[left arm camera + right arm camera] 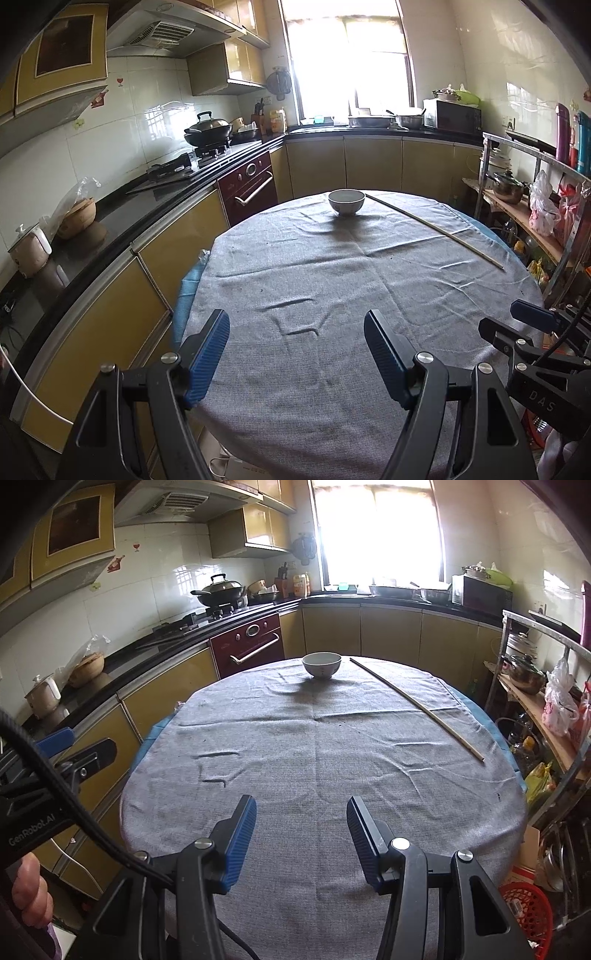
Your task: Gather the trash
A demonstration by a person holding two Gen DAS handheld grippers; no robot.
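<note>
A round table with a grey cloth [332, 295] [317, 760] fills both views. A white bowl [346, 201] [321, 665] stands upright at its far edge. A long thin wooden stick [439, 230] [417, 703] lies along the far right of the cloth. Small dark crumbs dot the cloth on the left [258, 245] [202, 702]. My left gripper [297, 328] is open and empty above the near edge. My right gripper [302, 814] is open and empty beside it, also showing in the left wrist view [532, 314].
A kitchen counter [122, 206] with a wok, stove and maroon oven [249, 184] runs along the left. A metal shelf rack [535, 686] with pots and bags stands to the right. A red basket [524, 912] sits on the floor at the near right.
</note>
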